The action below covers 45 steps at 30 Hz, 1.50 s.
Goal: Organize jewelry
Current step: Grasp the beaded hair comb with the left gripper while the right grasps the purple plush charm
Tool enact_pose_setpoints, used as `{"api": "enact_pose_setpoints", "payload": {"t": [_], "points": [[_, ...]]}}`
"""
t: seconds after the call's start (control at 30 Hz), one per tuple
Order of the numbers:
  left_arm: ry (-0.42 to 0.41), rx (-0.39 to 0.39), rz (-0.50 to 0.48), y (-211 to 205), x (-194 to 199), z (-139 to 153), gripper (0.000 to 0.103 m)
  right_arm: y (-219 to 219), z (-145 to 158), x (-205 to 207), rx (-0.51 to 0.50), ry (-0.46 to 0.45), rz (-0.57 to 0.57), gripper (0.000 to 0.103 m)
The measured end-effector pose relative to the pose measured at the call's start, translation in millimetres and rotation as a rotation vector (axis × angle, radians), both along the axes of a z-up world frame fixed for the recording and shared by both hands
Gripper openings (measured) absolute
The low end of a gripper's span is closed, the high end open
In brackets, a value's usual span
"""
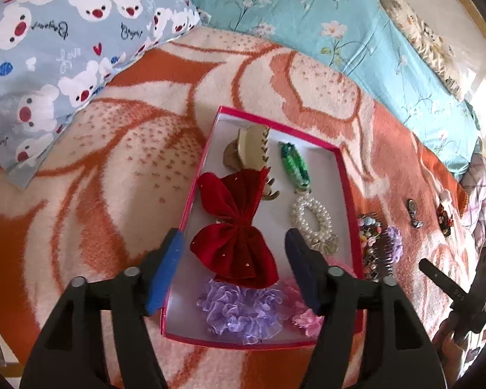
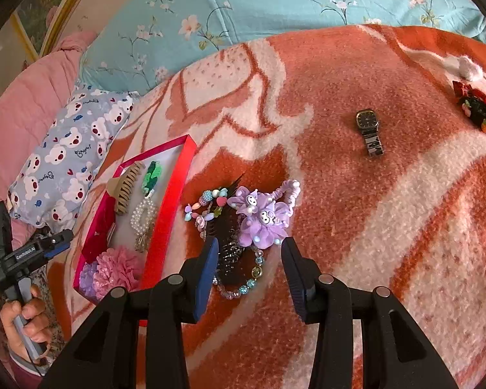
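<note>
Left wrist view looks down on a bed covered by an orange-and-cream patterned blanket [image 1: 113, 149], with a blue bear-print pillow [image 1: 64, 48] at the far left and a teal floral sheet [image 1: 324, 26] across the far side. A shallow red-rimmed box [image 1: 196, 175] with a white floor lies on the blanket. Inside it are a red velvet bow [image 1: 236, 227] in the middle, a beige claw clip [image 1: 248, 146] at the far end, a green braided hair tie [image 1: 295, 165] and a pearl bracelet [image 1: 312, 218] along the right side, and a purple ruffled scrunchie [image 1: 239, 312] beside a pink one [image 1: 304, 319] at the near end.

The left gripper [image 1: 233, 270] hangs over the near half of the box with its fingers spread wide on either side of the bow, gripping nothing.

In the right wrist view, a cluster lies just right of the box [image 2: 175, 191]: a purple cartoon-character hair tie [image 2: 262, 215], a black hair comb [image 2: 225, 236] with coloured beads, and a beaded crystal bracelet [image 2: 249, 278]. A wristwatch [image 2: 369, 131] lies well apart to the far right, and a red-and-black hair ornament [image 2: 479, 110] near the right edge. The right gripper [image 2: 248, 278] hovers above this cluster, fingers wide apart and empty; whether they touch the comb is unclear.
</note>
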<state>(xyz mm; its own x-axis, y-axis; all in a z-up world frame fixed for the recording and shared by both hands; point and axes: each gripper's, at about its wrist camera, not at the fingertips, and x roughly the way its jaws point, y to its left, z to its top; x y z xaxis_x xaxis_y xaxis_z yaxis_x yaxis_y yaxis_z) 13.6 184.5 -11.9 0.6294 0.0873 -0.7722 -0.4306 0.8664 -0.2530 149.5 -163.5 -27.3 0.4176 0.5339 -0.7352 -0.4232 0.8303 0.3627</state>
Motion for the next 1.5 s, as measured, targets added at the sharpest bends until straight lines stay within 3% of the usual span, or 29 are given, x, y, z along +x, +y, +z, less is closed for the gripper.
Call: {"api": "enact_pose_setpoints", "payload": {"t": [0.3,0.5,0.6,0.87,0.93,0.97,1.0,1.5], "points": [[-0.038,0.023,-0.133,-45,17,20,0.066,-1,-5,8,-0.003,0.006,-0.006,0.043],[-0.014,0.025,-0.216,-77,35,12,0.066,6,-12,20,-0.005,0.02,0.006,0.044],[-0.001,0.025,-0.249,-90,42,8,0.066,8,-16,25,-0.011,0.03,0.006,0.052],[0.029,-0.009,-0.375,-138,59,-5,0.066,15,-37,53,0.005,0.1,0.002,0.052],[0.042,-0.006,-0.405,-152,62,-9,0.066,16,-42,57,0.028,0.119,0.012,0.043],[0.049,-0.003,-0.422,-159,64,-11,0.066,16,-43,58,0.032,0.119,0.015,0.024],[0.056,0.001,-0.437,-166,66,-14,0.066,16,-44,59,0.035,0.12,0.017,0.021],[0.091,0.018,-0.463,-182,102,-27,0.066,-45,-3,39,0.127,0.006,-0.073,0.021]]}}
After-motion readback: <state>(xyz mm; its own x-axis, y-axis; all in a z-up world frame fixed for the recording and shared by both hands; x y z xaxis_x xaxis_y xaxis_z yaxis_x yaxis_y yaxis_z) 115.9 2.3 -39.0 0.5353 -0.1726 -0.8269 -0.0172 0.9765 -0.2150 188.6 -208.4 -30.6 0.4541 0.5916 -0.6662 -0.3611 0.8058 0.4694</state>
